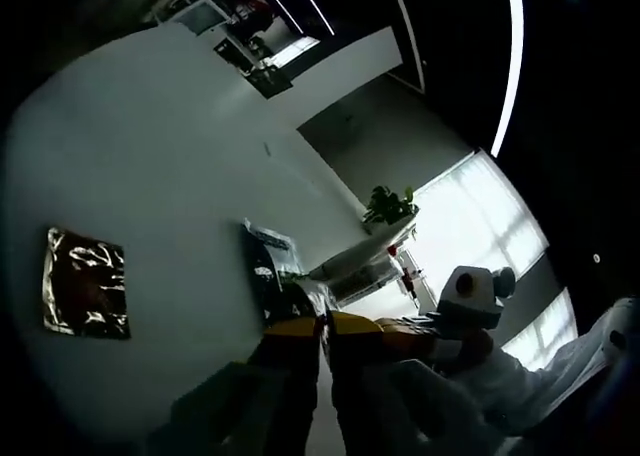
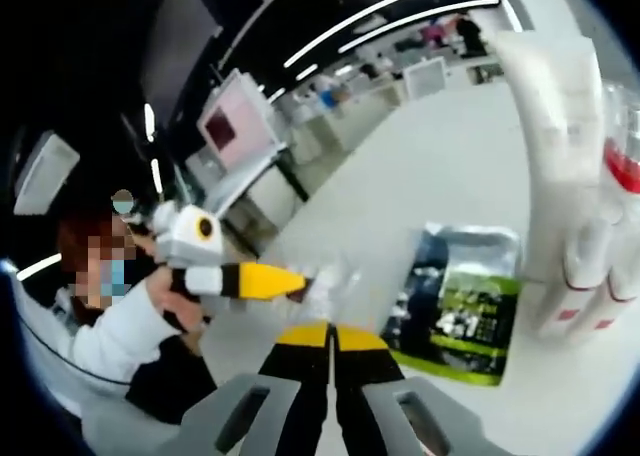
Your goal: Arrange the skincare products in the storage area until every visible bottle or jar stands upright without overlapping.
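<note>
"Right gripper view first. What's the right claw (image 2: 331,334) doing?"

"Jaws drawn together, yellow tips touching or nearly so. Just past them sits a small translucent scrap (image 2: 335,276). Too blurred to name, and I cannot tell whether either claw has it pinched."

"And the left claw (image 1: 325,324)?"

"Left gripper view shows its jaws together too, only a thin line between them. Its tip meets the right claw's tip low over the counter (image 2: 440,166)."

"Where are the products?"

"White tubes (image 2: 585,276) stand cap-down in a tight group toward one side edge of the counter. A clear bottle with red inside (image 2: 622,156) is just beside them. A dark green pouch (image 2: 460,296) lies flat near the tubes, well in from the edges. A foil sachet (image 1: 85,281) lies flat and well apart, out on bare counter."

"So what is the step in hand?"

"My guess is sorting out that scrap between the tips, then the flat items. Advice:
- Let one claw hold it, not both, so nothing gets tugged.
- Move low and slowly.
- Approach the pouch from its open side, away from the tubes. They look top-heavy, and a nudge could topple the row.
- Set things down with clear counter between them."
</note>
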